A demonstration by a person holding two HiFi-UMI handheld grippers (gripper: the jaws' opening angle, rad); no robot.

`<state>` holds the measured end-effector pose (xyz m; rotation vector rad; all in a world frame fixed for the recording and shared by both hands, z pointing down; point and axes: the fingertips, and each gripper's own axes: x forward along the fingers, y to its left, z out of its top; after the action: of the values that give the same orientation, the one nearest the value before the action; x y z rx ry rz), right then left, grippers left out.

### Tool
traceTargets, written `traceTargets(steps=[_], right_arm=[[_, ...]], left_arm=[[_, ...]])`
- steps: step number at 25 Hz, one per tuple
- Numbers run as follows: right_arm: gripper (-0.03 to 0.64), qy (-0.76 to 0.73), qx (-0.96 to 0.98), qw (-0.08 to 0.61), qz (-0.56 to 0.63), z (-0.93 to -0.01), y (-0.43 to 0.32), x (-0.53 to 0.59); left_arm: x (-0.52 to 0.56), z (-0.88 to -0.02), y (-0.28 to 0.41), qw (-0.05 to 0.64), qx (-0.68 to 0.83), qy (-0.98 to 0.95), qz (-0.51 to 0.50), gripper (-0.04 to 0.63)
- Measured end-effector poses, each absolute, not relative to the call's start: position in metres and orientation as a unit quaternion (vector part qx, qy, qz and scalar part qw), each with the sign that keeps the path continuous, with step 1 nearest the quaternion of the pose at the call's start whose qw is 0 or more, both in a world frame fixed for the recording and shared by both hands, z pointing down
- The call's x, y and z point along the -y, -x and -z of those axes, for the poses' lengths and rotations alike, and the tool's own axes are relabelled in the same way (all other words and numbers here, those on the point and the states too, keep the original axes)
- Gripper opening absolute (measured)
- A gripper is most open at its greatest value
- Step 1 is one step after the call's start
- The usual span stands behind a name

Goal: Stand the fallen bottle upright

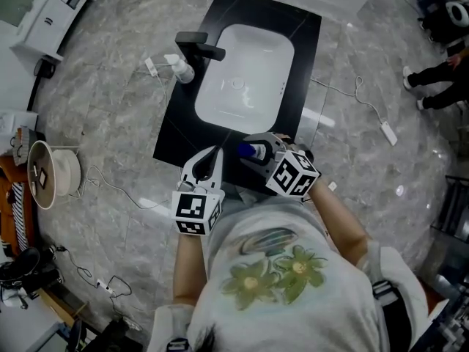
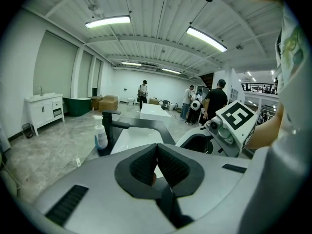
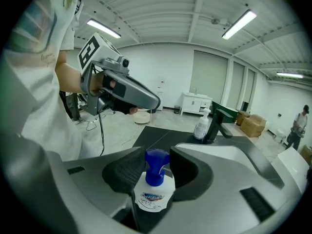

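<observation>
A white bottle (image 3: 155, 195) with a blue pump top (image 3: 156, 165) sits between the jaws of my right gripper (image 3: 156, 169), which is shut on it. In the head view its blue top (image 1: 248, 151) shows at the near edge of the black counter (image 1: 192, 116), just ahead of the right gripper (image 1: 256, 152). My left gripper (image 2: 156, 161) is shut with nothing in it, its pads pressed together. It hovers beside the right one over the counter's near edge (image 1: 215, 155). The bottle's base is hidden.
A white basin (image 1: 242, 72) is set into the counter, with a black tap (image 1: 199, 47) at its left. A second pump bottle (image 1: 183, 70) stands upright by the tap. Cables (image 1: 117, 189) and a power strip (image 1: 388, 132) lie on the marble floor. A person's legs (image 1: 440, 72) are at far right.
</observation>
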<state>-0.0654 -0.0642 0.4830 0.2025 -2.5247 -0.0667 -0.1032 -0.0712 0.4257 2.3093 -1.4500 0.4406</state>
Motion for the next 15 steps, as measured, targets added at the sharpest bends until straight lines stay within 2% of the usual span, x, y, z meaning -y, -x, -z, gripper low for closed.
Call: traceTargets(steps=[15], right_arm=[[0.172, -0.076, 0.954, 0.290, 0.030, -0.479, 0.029, 0.056]], left_arm=[[0.059, -0.429, 0.062, 0.191, 0.512, -0.822, -0.157, 0.018]])
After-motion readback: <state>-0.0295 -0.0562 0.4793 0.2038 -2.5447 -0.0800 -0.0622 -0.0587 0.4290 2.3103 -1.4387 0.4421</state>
